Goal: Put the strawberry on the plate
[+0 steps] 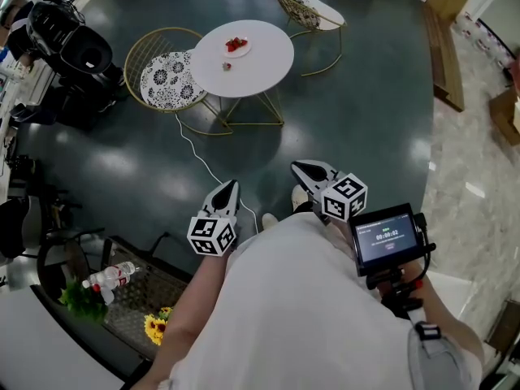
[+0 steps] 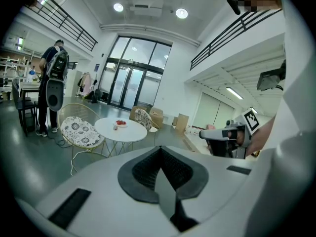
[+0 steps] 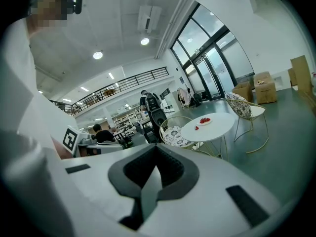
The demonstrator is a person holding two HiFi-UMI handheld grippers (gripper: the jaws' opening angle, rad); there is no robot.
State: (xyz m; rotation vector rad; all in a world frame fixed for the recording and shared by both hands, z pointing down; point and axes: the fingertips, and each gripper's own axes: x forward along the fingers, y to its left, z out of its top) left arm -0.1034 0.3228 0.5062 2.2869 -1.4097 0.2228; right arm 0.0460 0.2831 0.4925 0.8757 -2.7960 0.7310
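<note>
A lone strawberry (image 1: 227, 66) lies on the round white table (image 1: 268, 63) in the upper middle of the head view. It sits just below the white plate (image 1: 244, 52), which carries other red fruit. The left gripper (image 1: 233, 184) and right gripper (image 1: 297, 167) are lower in the frame, well apart from the table. Each has its jaws together with nothing between them. A chair with a patterned cushion (image 1: 169, 80) stands left of the table.

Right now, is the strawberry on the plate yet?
Not yet. One strawberry lies on the table beside the plate, which already holds red fruit. The left gripper and right gripper are shut, empty, far away. To do: walk over, grab it, plate it.
</note>
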